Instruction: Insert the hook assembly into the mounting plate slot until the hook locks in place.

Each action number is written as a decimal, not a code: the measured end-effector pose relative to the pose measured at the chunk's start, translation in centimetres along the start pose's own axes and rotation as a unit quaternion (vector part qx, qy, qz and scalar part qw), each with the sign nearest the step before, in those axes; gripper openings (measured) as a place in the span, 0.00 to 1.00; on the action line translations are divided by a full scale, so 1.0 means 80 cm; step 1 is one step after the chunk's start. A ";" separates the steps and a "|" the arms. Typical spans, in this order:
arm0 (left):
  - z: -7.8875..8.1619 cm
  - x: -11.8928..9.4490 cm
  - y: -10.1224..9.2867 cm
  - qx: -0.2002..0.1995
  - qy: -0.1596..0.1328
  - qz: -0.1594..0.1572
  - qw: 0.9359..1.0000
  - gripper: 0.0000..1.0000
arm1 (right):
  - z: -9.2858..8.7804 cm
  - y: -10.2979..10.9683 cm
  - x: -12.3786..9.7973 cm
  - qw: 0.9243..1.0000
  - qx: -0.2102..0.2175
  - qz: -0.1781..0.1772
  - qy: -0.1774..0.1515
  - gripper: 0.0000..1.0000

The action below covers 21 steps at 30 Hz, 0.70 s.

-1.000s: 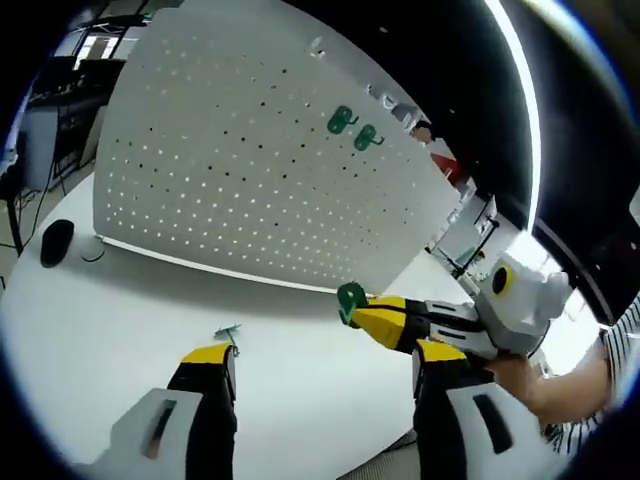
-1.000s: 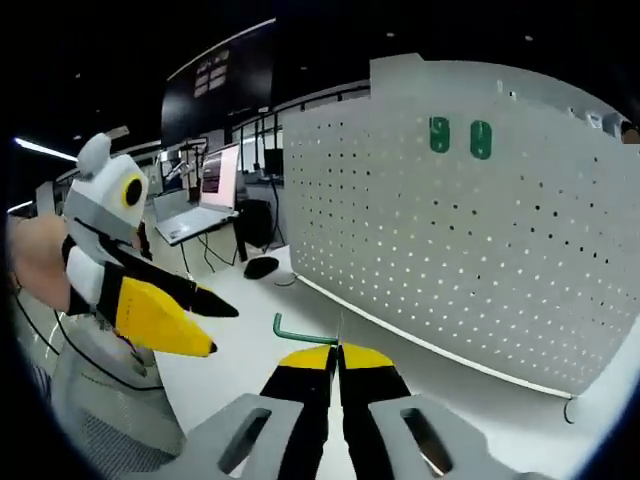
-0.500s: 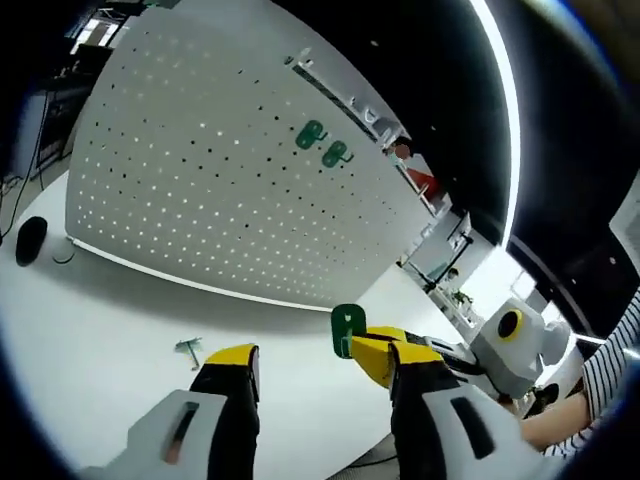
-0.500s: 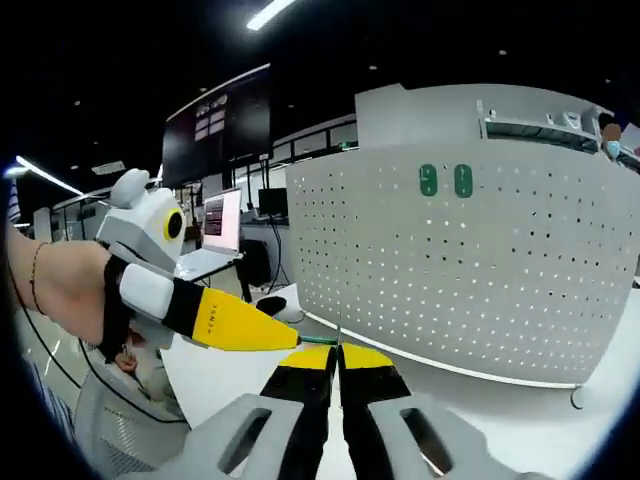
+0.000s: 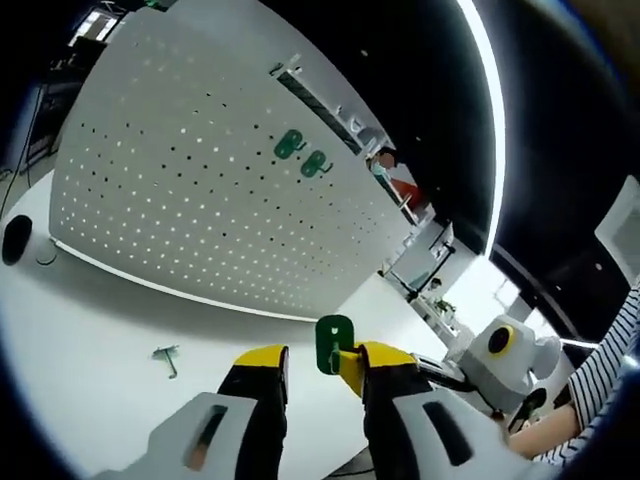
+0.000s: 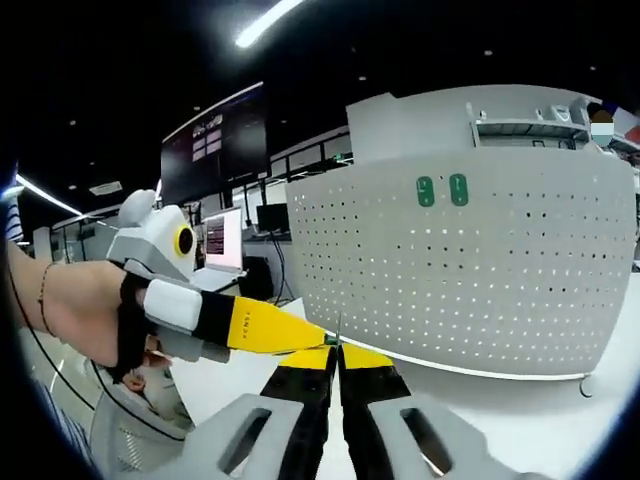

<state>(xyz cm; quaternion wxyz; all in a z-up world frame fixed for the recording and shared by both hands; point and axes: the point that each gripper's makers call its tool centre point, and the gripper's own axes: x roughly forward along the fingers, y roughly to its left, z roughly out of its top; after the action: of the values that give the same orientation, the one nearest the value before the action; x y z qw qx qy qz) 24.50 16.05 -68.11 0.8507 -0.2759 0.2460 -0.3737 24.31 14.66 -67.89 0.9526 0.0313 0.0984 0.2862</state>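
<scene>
A flat green hook plate [image 5: 333,342] with a small hole stands upright between my left gripper's [image 5: 323,362] yellow jaws, which are open with a narrow gap on each side of it. My right gripper [image 5: 352,368] comes in from the right and is shut on that plate. In the right gripper view my right gripper [image 6: 336,358] is shut on the plate's thin edge [image 6: 338,328], and the left gripper [image 6: 300,335] reaches in from the left up to it. Behind stands a white perforated mounting board [image 5: 200,190] [image 6: 480,270]. Two green hooks [image 5: 302,155] [image 6: 441,190] hang on it.
A small loose green hook part [image 5: 165,357] lies on the white table [image 5: 90,330] to the left. A dark mouse [image 5: 14,238] sits at the board's far left end. A person's hand [image 6: 70,310] holds the left gripper. Desks and monitors [image 6: 222,240] stand behind.
My left gripper's jaws have narrowed from wide apart to close around the green plate held by the right gripper. Both views have shifted with the hands.
</scene>
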 end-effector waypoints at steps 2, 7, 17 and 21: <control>0.002 -0.001 -0.002 -0.005 -0.003 -0.005 1.000 0.24 | 0.002 0.000 0.000 1.000 0.003 0.002 -0.001 0.00; 0.007 -0.002 -0.006 -0.009 -0.012 -0.012 1.000 0.19 | 0.007 0.000 0.000 1.000 0.007 0.003 -0.007 0.00; 0.009 -0.005 -0.013 -0.017 -0.014 -0.027 0.999 0.05 | 0.011 0.007 -0.001 1.000 0.008 0.010 -0.011 0.00; 0.010 -0.005 -0.017 -0.014 -0.015 -0.032 0.999 0.04 | 0.013 0.008 -0.004 1.000 0.020 0.006 -0.016 0.00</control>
<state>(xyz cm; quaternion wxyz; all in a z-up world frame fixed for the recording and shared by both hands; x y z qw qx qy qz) 24.13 15.83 -66.56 0.8381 -0.3011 0.2293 -0.3928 23.95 15.01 -66.76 0.9513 0.0557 0.0891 0.2897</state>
